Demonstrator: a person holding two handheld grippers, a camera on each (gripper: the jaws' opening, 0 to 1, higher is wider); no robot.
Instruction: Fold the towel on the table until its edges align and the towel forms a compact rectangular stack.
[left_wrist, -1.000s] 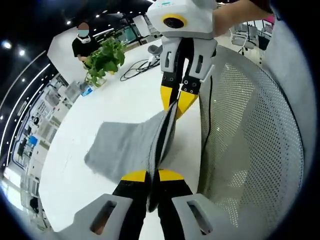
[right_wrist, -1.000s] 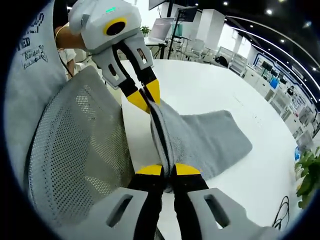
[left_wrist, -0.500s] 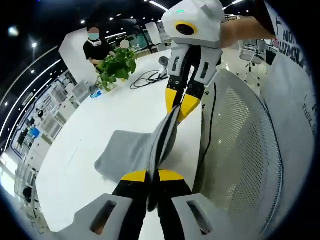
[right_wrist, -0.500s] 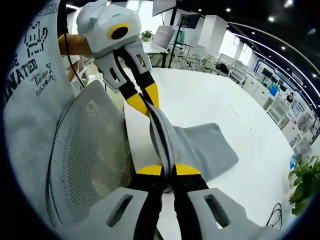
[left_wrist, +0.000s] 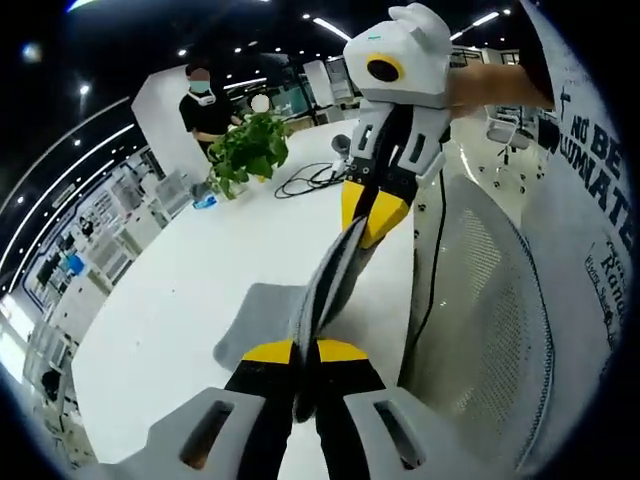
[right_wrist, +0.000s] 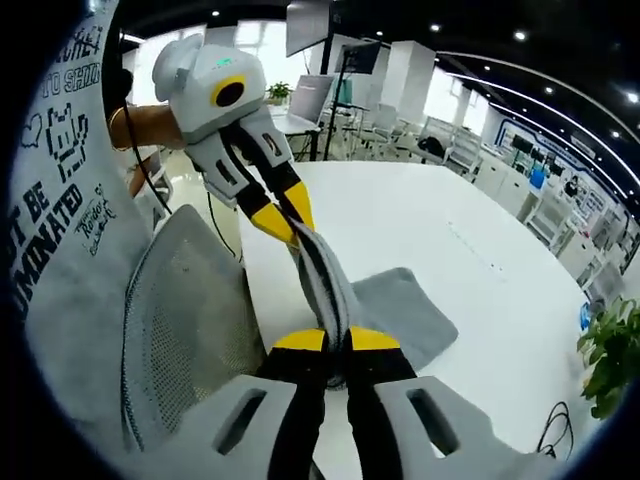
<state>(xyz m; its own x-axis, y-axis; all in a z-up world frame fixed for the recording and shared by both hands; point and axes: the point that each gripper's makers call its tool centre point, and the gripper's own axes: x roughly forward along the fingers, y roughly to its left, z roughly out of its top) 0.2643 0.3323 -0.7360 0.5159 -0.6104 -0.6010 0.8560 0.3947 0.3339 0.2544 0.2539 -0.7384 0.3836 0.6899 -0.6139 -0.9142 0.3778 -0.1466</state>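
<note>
— What do the grippers look like?
— The left gripper (left_wrist: 305, 352) has pale grey moulded arms with slotted cut-outs, black inner jaws and yellow tips. The right gripper (right_wrist: 336, 340) is built the same.
— And seen from outside?
— In the left gripper view the right gripper has a rounded white housing with a yellow-ringed dark circle, and a thin black cable hangs beside it. In the right gripper view the left gripper's housing also carries a small green light.
— Clothing?
— A grey top (right_wrist: 62, 235) printed with black lettering.
</note>
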